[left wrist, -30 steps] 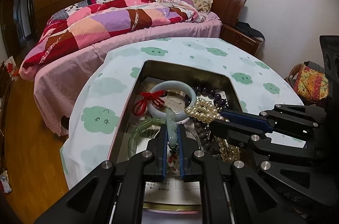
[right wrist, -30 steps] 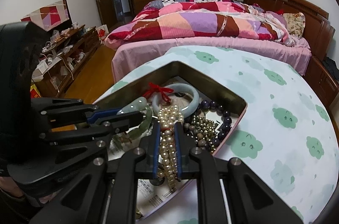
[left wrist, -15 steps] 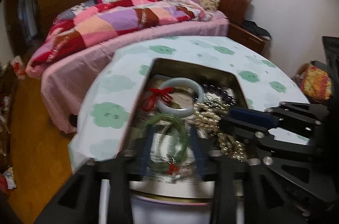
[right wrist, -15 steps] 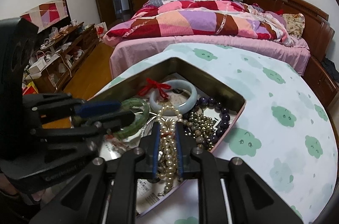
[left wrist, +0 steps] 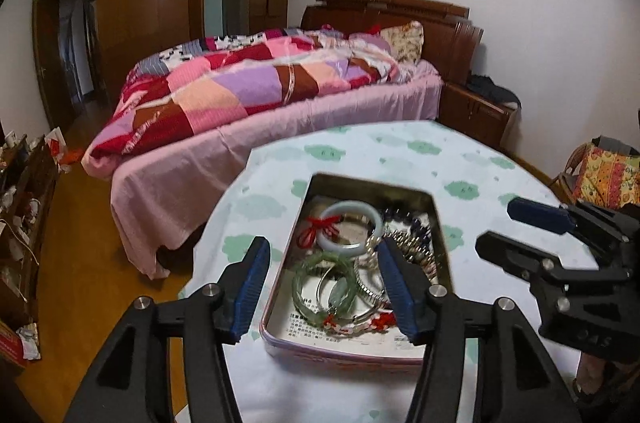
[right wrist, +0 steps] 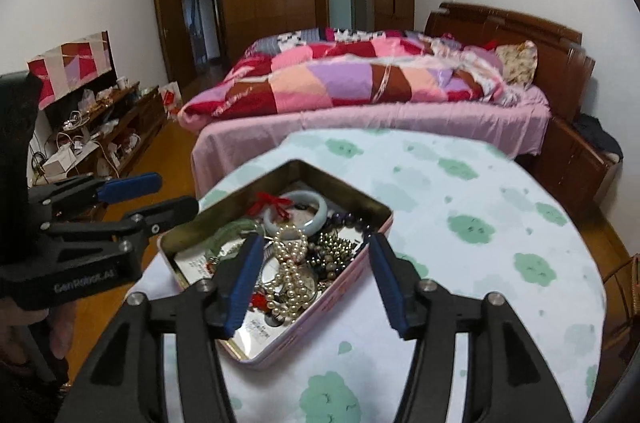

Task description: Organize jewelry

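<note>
Print on tin (left wrist: 362, 350) liner unreadable; beads tangled.

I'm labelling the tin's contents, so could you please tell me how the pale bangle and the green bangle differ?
The pale bangle is thick, milky white and has a red tassel tied on; the green bangle is thinner and translucent green. The pale bangle lies farther back, the green bangle nearer the camera. Both lie loose inside the tin.

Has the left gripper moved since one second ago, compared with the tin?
Yes. The left gripper has pulled up and back from the tin; it no longer pinches the green bangle, and its jaws are opening with nothing gripped.
</note>
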A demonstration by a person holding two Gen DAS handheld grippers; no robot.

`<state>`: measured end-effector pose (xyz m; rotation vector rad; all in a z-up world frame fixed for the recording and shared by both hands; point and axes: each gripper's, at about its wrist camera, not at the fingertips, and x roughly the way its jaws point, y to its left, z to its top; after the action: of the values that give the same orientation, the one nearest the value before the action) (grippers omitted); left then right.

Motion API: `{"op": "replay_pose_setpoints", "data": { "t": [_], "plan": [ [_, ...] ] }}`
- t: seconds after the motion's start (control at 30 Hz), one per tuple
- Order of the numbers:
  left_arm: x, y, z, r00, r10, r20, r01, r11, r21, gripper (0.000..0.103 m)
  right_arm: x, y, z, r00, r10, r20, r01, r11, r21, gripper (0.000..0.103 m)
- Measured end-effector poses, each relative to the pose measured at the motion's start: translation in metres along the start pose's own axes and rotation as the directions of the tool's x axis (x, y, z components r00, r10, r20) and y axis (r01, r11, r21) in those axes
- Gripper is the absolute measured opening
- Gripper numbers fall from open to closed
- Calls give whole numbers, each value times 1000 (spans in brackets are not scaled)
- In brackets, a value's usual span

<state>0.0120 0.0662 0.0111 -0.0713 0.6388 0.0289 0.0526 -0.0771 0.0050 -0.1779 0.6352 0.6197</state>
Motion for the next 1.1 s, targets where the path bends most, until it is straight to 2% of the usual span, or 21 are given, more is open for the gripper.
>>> {"op": "replay_pose_setpoints", "data": {
  "t": [0.53, 1.1],
  "plan": [
    [-22, -2, 5, 999, 6, 53, -6, 1000, 12, 61, -28, -2, 8, 995, -42, 86, 41, 999, 6, 64],
    [-23, -7, 5, 999, 13, 51, -15, 999, 28, 62, -31, -1, 8, 995, -37, 97, 36, 999, 18, 68]
  ]
}}
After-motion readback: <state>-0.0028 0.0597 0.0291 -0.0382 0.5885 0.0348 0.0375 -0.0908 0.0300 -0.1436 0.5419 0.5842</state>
